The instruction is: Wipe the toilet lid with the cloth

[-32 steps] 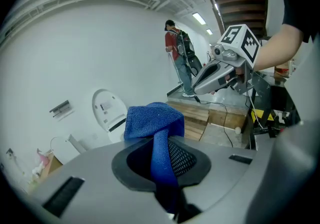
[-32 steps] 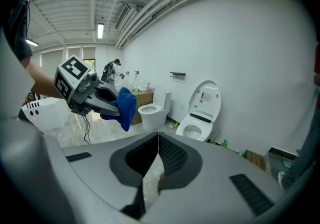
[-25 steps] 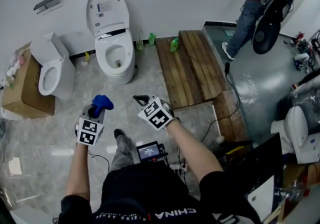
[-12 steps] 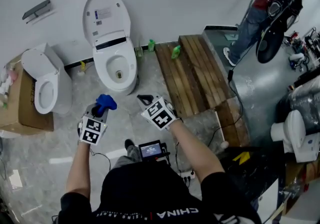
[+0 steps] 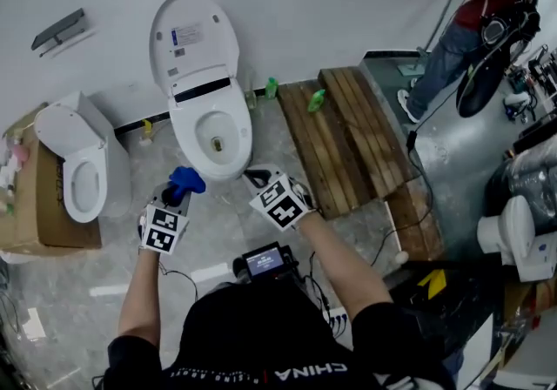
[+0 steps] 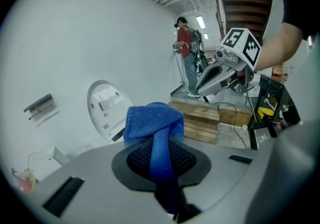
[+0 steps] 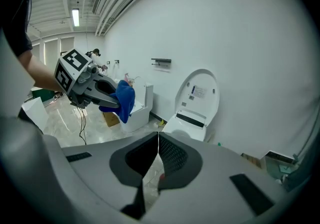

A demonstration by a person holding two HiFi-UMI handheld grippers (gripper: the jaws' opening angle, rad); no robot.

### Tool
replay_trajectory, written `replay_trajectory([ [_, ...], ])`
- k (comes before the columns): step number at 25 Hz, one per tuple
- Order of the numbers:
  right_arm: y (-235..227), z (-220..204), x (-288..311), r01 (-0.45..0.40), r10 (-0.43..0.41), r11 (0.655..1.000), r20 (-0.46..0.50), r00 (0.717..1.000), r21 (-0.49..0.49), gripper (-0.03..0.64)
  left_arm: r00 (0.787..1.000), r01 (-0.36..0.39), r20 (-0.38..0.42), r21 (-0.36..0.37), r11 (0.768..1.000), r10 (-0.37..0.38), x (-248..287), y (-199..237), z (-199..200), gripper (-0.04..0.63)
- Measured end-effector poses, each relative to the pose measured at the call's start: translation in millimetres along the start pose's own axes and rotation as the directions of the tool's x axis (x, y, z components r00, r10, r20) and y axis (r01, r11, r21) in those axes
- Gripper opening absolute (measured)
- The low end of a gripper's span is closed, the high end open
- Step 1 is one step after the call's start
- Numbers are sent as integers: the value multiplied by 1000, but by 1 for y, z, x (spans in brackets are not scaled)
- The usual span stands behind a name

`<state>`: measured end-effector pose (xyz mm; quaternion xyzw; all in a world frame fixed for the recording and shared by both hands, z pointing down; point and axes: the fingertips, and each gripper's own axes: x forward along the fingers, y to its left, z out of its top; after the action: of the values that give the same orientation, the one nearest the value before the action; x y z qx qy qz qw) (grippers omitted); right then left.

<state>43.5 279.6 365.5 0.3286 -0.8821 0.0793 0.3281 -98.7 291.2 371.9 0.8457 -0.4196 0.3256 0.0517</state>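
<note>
A white toilet stands against the wall with its lid [image 5: 193, 36] raised upright above the open bowl [image 5: 213, 131]. The blue cloth [image 5: 185, 179] is bunched in my left gripper [image 5: 178, 190], which is shut on it just short of the bowl's front left rim. In the left gripper view the cloth [image 6: 152, 120] hangs over the closed jaws, with the lid [image 6: 102, 105] beyond. My right gripper [image 5: 254, 178] hovers by the bowl's front right; its jaws [image 7: 158, 140] are shut with nothing in them. The lid [image 7: 198, 93] faces it.
A second toilet [image 5: 74, 162] and a cardboard box [image 5: 35, 205] stand at the left. A wooden pallet [image 5: 348, 131] with green bottles [image 5: 316, 99] lies right of the toilet. A person in red [image 5: 474, 23] stands at the far right. Cables cross the floor.
Both grippers have moved forward toward the toilet, which now lies closer in the head view. The cloth stays clamped in the left gripper; the right stays shut.
</note>
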Motion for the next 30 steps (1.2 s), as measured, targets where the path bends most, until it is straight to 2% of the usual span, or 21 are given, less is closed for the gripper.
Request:
replay_trajectory([
  [7,-33,18,44,-20,20,1000,-10,1000,18,15,1000,-2,-3,-24,1000,2,34,37,6,54],
  [12,-69,38,86,-53,53,999,-5,999,-6,15,1000,-28,2,-44,999,28,69,73,20,54],
  [17,-130,69,130,-91,91,996,13,996,-21,15,997,-72,-12,-70,995,71,117,118,47,54],
  [25,-242,118,183,-150,152,987,27,988,-52,15,992,-126,-24,-105,986,124,197,184,115,54],
  [30,-282,133,206,-176,180,980,27,983,-90,15,988,-153,-37,-111,982,149,226,205,139,54],
])
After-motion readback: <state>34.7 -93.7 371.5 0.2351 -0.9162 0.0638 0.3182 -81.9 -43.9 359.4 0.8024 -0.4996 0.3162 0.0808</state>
